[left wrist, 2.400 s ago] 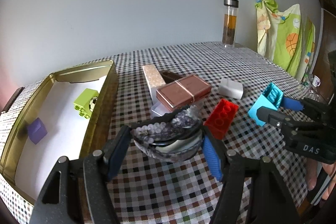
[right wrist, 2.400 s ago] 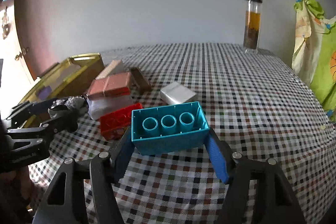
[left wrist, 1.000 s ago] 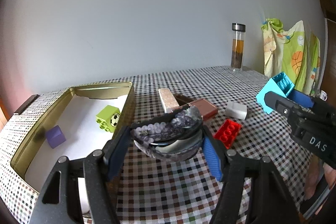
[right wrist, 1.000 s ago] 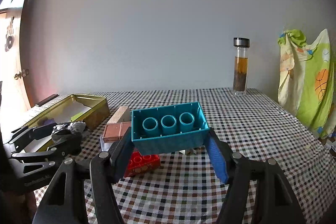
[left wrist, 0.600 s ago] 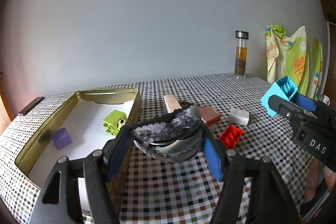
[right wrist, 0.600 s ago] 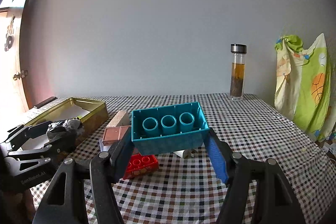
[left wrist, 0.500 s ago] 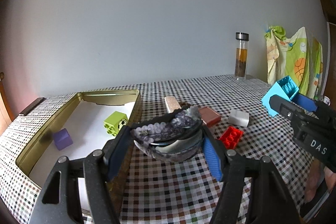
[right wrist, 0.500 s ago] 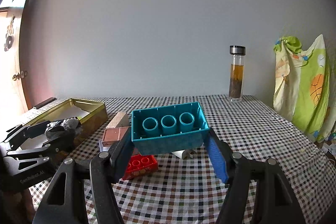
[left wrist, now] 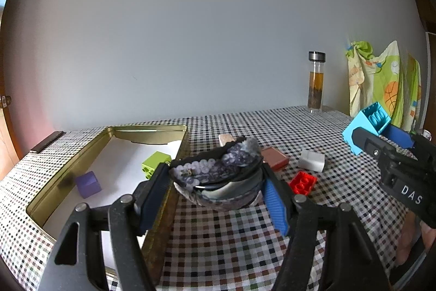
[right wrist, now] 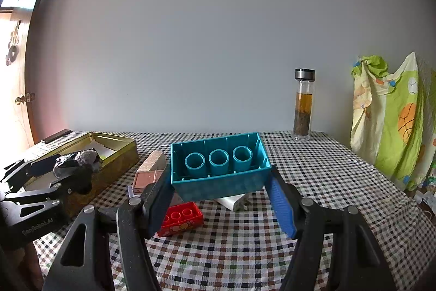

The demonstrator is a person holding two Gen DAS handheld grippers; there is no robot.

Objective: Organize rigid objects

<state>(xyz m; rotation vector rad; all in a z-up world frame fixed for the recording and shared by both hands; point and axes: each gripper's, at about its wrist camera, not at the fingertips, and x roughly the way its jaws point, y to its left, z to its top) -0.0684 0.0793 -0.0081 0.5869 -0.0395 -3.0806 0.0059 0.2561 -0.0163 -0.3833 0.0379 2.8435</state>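
My left gripper (left wrist: 215, 182) is shut on a grey beaded pouch (left wrist: 218, 168) and holds it in the air beside the right wall of the gold tin (left wrist: 68, 168). The tin holds a green brick (left wrist: 155, 162) and a purple cube (left wrist: 87, 184). My right gripper (right wrist: 220, 187) is shut on a teal brick (right wrist: 220, 168), underside up, above the table. It also shows in the left wrist view (left wrist: 365, 124). A red brick (right wrist: 181, 217), a brown box (right wrist: 147, 179), a tan block (right wrist: 152, 160) and a white adapter (right wrist: 234, 202) lie on the checked cloth.
A glass bottle (right wrist: 303, 105) of tea stands at the back of the table. A green patterned cloth (right wrist: 395, 116) hangs at the right. The left gripper (right wrist: 41, 192) shows at the left of the right wrist view, over the tin (right wrist: 117, 154).
Both grippers have risen and levelled off with their loads still held. The left gripper has edged closer to the tin. The right one has barely moved in the last half second.
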